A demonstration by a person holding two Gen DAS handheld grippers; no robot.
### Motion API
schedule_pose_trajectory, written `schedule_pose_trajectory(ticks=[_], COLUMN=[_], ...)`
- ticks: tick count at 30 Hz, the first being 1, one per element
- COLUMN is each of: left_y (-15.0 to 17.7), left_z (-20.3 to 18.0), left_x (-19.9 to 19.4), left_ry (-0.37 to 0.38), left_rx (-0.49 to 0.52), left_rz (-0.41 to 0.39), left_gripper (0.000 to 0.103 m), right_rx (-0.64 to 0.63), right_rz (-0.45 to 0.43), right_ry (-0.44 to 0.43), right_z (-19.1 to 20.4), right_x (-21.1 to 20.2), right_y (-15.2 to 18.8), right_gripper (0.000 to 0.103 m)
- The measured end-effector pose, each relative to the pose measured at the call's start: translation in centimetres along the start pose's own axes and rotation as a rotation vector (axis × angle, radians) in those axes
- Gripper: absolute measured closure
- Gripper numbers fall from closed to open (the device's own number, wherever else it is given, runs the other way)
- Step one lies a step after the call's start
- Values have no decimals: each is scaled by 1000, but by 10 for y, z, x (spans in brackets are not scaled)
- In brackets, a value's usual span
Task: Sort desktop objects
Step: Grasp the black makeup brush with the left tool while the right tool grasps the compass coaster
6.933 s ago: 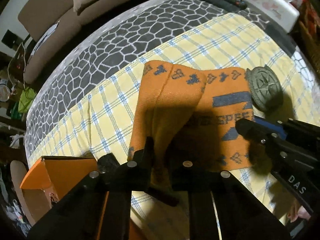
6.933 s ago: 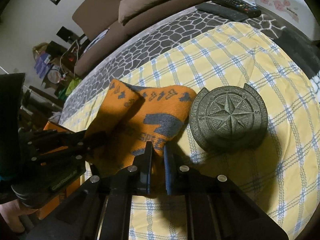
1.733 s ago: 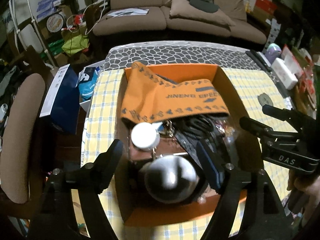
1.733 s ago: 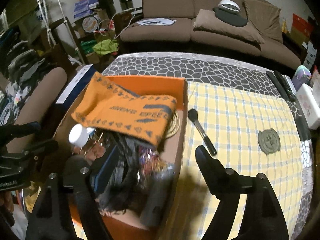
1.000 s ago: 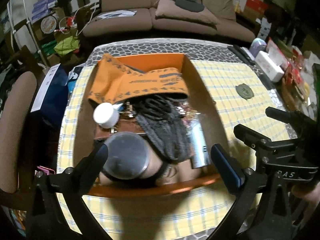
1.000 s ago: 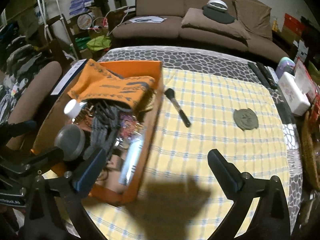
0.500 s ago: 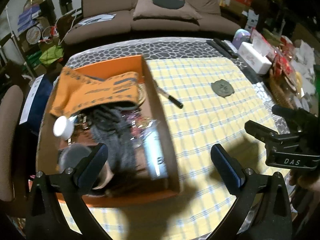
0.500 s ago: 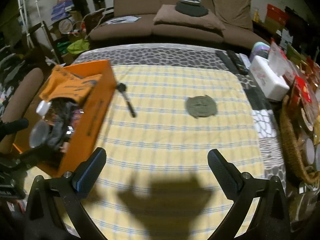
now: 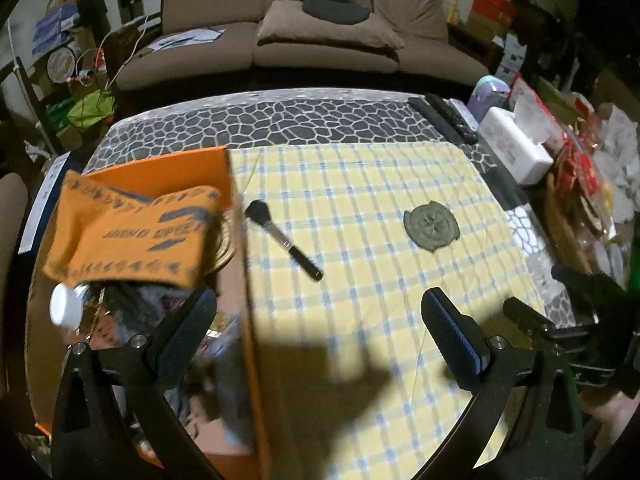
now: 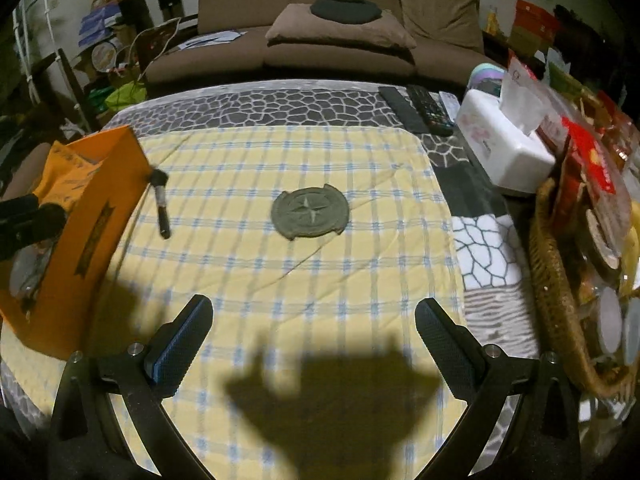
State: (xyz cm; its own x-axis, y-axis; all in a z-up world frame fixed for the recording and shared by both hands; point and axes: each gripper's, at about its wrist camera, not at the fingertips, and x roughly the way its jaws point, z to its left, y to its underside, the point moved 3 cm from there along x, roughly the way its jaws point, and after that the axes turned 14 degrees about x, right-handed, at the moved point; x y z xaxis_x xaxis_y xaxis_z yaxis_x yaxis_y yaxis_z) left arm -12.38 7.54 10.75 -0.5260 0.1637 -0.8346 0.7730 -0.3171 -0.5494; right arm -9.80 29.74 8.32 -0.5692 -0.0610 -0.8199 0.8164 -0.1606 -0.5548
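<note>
An orange box [image 9: 240,248] [image 10: 100,216] stands at the table's left, with an orange sock [image 9: 132,236] and a white-capped bottle [image 9: 66,310] among its contents. A black makeup brush [image 9: 284,240] [image 10: 160,204] lies on the yellow checked cloth just right of the box. A round green compass disc [image 9: 431,226] [image 10: 310,212] lies flat farther right. My left gripper [image 9: 320,328] hangs open and empty above the box's right wall and the cloth. My right gripper [image 10: 314,330] is open and empty over the cloth, nearer than the disc.
A white tissue box [image 10: 504,152] and two remotes [image 10: 424,112] lie at the far right of the table. A wicker basket [image 10: 560,300] with packets stands at the right edge. A brown sofa [image 10: 340,28] sits beyond the table. The other gripper [image 9: 580,320] shows at the left view's right edge.
Both grippers let go of the orange sock, now in the box, opened wide and swung right, so the box slid left in view and the brush and disc moved toward centre.
</note>
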Motion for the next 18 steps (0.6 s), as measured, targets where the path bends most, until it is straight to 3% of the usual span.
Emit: schedule_pose_trajectory(ticks=[14, 18], left_y=[-19, -21], left_z=[-31, -24], left_x=[95, 115], left_ry=[-100, -205], left_rx=[7, 11], left_rz=[51, 52], left_gripper=[0, 0], right_rx=[-97, -127], right_rz=[-11, -4], right_ry=[-93, -102], right_z=[-9, -6], right_x=[75, 94], right_y=[-33, -40], right_gripper=[1, 1])
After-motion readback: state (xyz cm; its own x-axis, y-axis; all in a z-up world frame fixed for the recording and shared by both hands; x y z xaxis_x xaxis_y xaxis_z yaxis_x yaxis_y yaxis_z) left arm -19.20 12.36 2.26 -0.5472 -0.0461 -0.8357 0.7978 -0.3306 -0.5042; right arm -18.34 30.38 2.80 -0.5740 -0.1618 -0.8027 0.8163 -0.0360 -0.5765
